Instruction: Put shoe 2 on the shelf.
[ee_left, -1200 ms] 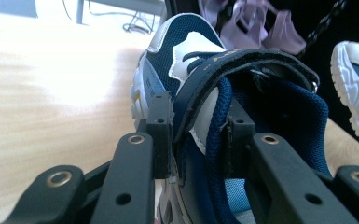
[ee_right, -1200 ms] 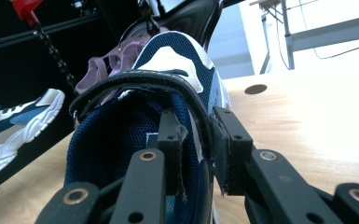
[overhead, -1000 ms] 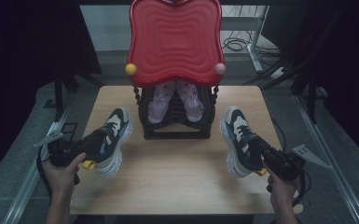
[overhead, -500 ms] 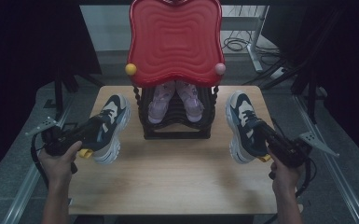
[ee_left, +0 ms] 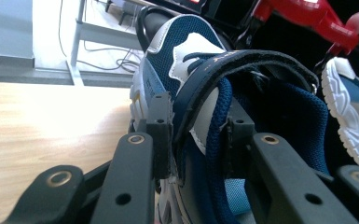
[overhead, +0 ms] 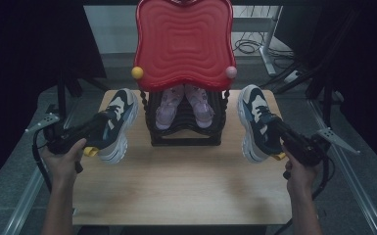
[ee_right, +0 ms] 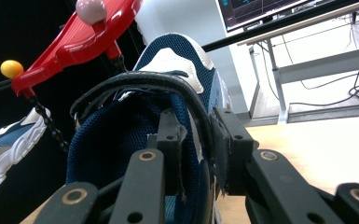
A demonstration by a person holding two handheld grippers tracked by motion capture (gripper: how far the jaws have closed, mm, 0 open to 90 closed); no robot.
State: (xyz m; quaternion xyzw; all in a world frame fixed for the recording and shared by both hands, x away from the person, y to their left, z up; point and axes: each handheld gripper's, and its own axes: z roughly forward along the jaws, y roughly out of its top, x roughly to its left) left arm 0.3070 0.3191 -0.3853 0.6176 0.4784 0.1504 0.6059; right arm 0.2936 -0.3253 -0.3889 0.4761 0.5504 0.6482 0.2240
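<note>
Two navy, white and cream sneakers hang above the wooden table (overhead: 176, 186). My left gripper (overhead: 103, 128) is shut on the left sneaker (overhead: 120, 115); in the left gripper view its jaws (ee_left: 198, 133) pinch the collar wall and strap of that sneaker (ee_left: 186, 51). My right gripper (overhead: 274, 131) is shut on the right sneaker (overhead: 254, 117), and the right gripper view shows the gripper (ee_right: 199, 140) clamping the collar wall of this sneaker (ee_right: 168, 60). Each shoe points away from me, beside the rack.
A black shoe rack (overhead: 186, 134) with a red wavy top (overhead: 183, 44) stands at the table's back middle. It holds a pair of lilac shoes (overhead: 183, 105). A yellow ball (overhead: 137, 72) and a pink ball (overhead: 231, 72) mark the top's front corners. Dark curtains flank the table.
Both hands have lifted their sneakers off the table and carried them farther back, up beside the rack. The grips have stayed the same.
</note>
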